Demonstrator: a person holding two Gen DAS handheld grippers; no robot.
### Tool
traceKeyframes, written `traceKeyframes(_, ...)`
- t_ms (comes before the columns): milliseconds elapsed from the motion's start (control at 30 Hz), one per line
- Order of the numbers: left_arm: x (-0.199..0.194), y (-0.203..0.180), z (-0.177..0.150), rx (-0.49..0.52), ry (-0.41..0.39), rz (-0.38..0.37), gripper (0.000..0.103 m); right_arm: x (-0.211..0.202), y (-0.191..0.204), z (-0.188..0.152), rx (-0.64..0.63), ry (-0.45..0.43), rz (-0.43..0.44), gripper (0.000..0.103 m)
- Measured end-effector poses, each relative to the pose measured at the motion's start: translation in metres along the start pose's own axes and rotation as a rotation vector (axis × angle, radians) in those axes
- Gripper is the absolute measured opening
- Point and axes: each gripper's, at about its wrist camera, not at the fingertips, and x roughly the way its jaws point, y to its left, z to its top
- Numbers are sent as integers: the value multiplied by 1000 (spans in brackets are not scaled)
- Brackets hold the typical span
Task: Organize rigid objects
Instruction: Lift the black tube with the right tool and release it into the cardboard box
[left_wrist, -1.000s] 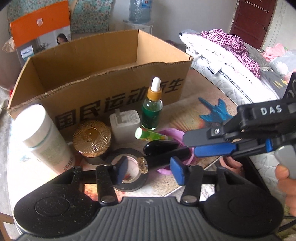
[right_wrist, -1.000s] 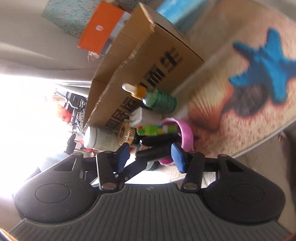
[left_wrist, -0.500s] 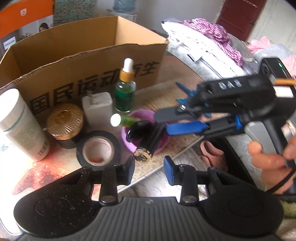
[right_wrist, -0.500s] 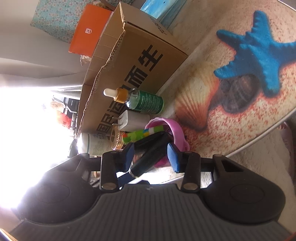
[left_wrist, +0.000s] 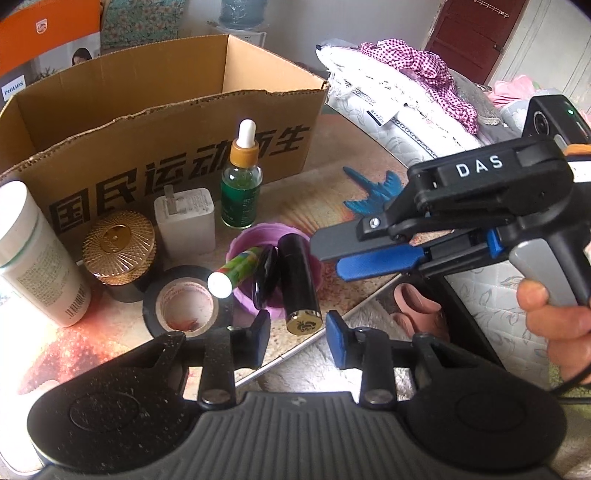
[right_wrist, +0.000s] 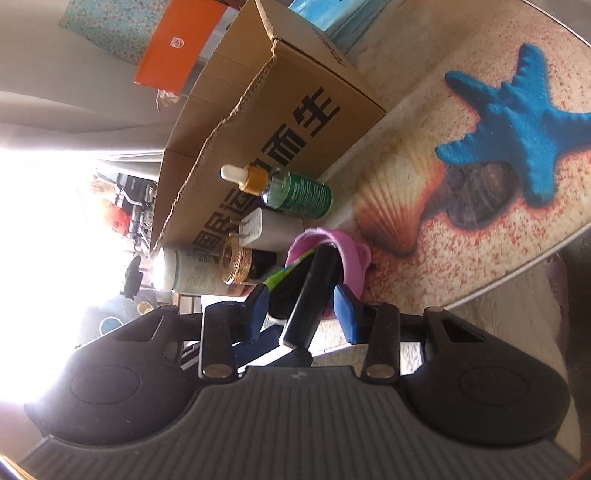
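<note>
We work on the black tube (left_wrist: 298, 284), which leans out of the purple cup (left_wrist: 273, 266) just ahead of the left gripper (left_wrist: 297, 341). Both the left and right gripper (right_wrist: 301, 306) straddle it, jaws narrow, closing, not yet pressing. We centre it before clamping.

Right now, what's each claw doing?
Left claw: closing around tube end, not gripping.
Right claw: closing, tube at its tips, not gripping.
</note>
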Motion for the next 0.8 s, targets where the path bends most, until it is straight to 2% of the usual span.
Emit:
traceKeyframes(133,4,0,2,-12,15,-22,25,5,1,-4,5,23,-15,33)
traceKeyframes(433,11,1,8,-37,43,-37,25,19,3,-8,28,76,-37,30)
traceKeyframes(567,16,-1,8,-32,57,-20,24,24,-3,-7,59,76,-40,29)
traceKeyframes(733,15,-6,5,2,33,-4,24,20,-11,-10,82,56,-5,21)
traceKeyframes(800,11,-9,4,21,18,2,24,16,-11,-13,78,42,10,21)
